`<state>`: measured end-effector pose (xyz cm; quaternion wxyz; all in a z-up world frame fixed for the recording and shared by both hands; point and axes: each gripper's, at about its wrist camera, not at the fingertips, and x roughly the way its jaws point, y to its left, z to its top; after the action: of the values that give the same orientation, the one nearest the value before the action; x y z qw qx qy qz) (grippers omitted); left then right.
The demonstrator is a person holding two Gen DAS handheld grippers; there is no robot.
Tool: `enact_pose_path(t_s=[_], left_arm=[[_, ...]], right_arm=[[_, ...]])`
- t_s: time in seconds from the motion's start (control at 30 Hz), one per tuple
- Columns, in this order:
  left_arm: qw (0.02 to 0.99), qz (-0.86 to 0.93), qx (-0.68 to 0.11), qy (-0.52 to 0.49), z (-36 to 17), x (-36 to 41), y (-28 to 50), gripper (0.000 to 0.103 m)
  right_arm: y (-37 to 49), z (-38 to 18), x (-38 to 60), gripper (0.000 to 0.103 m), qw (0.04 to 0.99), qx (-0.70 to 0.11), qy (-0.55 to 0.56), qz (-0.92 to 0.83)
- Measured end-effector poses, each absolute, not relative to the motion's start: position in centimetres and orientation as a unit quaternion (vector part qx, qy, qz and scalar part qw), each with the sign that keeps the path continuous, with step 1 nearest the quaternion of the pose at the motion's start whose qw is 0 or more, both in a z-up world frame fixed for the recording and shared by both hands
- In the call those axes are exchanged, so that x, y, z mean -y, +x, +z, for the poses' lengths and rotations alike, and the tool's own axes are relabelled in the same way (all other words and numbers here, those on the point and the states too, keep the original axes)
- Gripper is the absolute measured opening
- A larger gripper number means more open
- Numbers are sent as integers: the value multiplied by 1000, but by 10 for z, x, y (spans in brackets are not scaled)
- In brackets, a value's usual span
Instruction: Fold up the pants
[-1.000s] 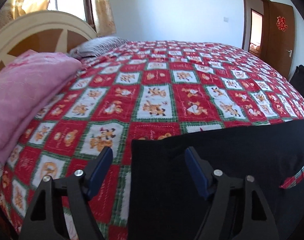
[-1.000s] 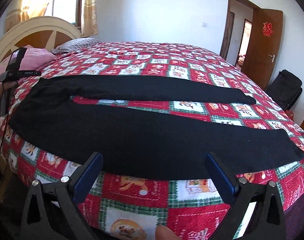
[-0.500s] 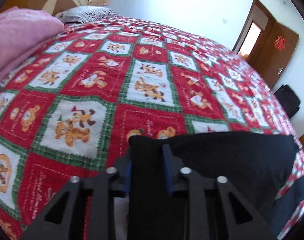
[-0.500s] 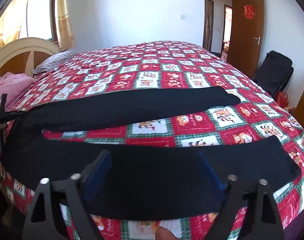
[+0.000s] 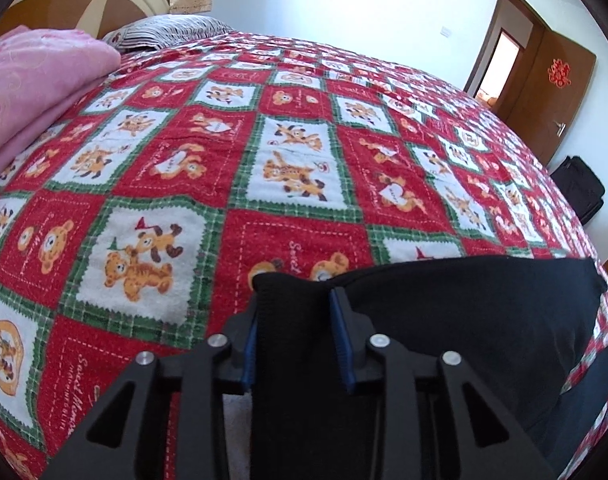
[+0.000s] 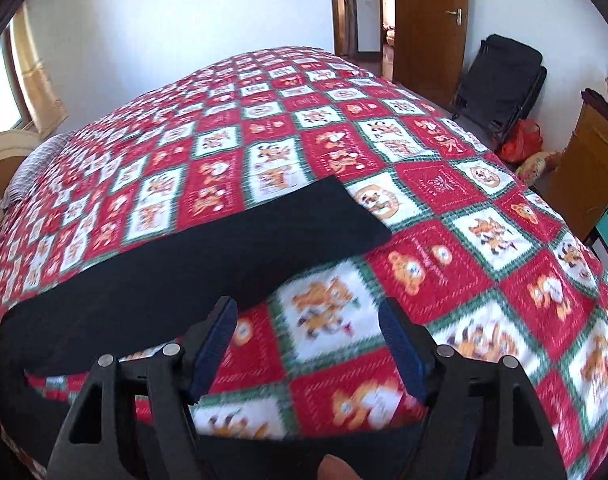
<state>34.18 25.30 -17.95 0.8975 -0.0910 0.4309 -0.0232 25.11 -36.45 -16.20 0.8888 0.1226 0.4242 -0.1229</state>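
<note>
Long black fabric pants lie unfolded on a red patchwork bedspread; left gripper pinches the waistband, right gripper hovers open, empty, jaws just narrowing

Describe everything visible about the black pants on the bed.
The plain black, soft knit-looking pants lie spread flat on the red, white and green teddy-bear patchwork bedspread. One leg stretches across the quilt to a squared-off end; the other runs along the bed's near edge. At the opposite end, a bunched, ribbed corner of the fabric stands between the blue pads of the left tool, gripped there.
</note>
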Motion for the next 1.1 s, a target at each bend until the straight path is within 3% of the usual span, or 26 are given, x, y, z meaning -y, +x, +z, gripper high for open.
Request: enact_pose_path(t_s=[0.1, 0.2, 0.3, 0.37, 0.5, 0.87, 0.93, 0.97, 1.0, 1.07, 1.1], left_arm=[[898, -19, -432, -79, -178, -251, 343, 42], [897, -20, -434, -77, -179, -249, 344, 48], [896, -21, -437, -73, -180, -248, 346, 49], [896, -26, -439, -70, -181, -247, 347, 48], [895, -36, -438, -77, -181, -248, 347, 36], [893, -29, -445, -59, -184, -242, 350, 37], [893, -25, -447, -54, -184, -241, 351, 38], [893, -24, -446, -50, -183, -239, 351, 37], [895, -25, -443, -42, -182, -237, 351, 33], [898, -42, -437, -41, -180, -233, 350, 14], [899, -42, -435, -38, -178, -232, 350, 13]], right_arm=[[278, -169, 387, 75, 883, -433, 123, -130], [303, -177, 407, 82, 877, -442, 132, -135], [330, -187, 429, 82, 872, -445, 149, -141], [344, -190, 434, 82, 873, -443, 144, -143], [378, -204, 445, 82, 868, -455, 146, -132], [424, -237, 437, 80, 854, -495, 122, -99], [423, -237, 435, 50, 855, -498, 106, -103], [421, -234, 436, 28, 856, -496, 107, -96], [421, -232, 436, 23, 857, -495, 109, -94], [417, -226, 435, 14, 859, -492, 107, -92], [415, -222, 434, 8, 862, -488, 105, -87]])
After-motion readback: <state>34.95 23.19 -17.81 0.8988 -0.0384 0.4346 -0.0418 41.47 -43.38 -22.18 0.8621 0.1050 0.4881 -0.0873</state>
